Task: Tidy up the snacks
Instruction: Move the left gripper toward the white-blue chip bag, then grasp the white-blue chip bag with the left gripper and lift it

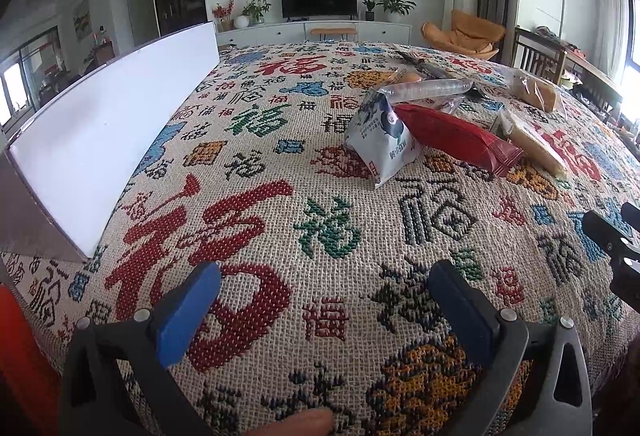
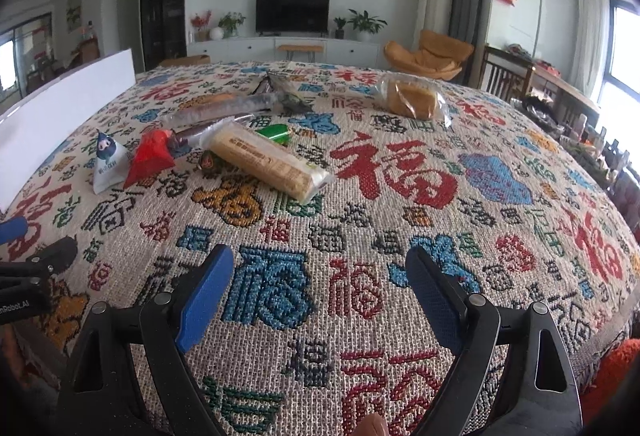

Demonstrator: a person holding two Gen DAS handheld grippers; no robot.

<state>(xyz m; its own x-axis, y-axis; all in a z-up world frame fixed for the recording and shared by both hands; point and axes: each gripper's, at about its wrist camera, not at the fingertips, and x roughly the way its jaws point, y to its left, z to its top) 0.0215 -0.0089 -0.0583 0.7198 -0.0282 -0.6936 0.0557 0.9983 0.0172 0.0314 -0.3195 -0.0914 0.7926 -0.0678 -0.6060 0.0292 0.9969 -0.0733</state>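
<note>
We hold left gripper (image 1: 324, 300) and right gripper (image 2: 320, 288) low over the tablecloth (image 2: 400, 228), both spread wide, empty, snacks (image 2: 264, 160) ahead

The right gripper (image 2: 320, 300) hangs over the patterned tablecloth (image 2: 460, 220) with its blue pads (image 2: 206, 300) spread wide and nothing between them. Far ahead and to the left lies a loose cluster of snacks: a white triangular pouch (image 2: 107, 162) just beside a red wrapper (image 2: 150, 160), then a long cracker pack (image 2: 266, 164) lying slantwise. Farther back sits a bagged bread loaf (image 2: 412, 100) (well apart from the rest). A white board (image 2: 60, 116) stands along the left edge, and the left gripper (image 2: 28, 260) shows at the near left.
</note>
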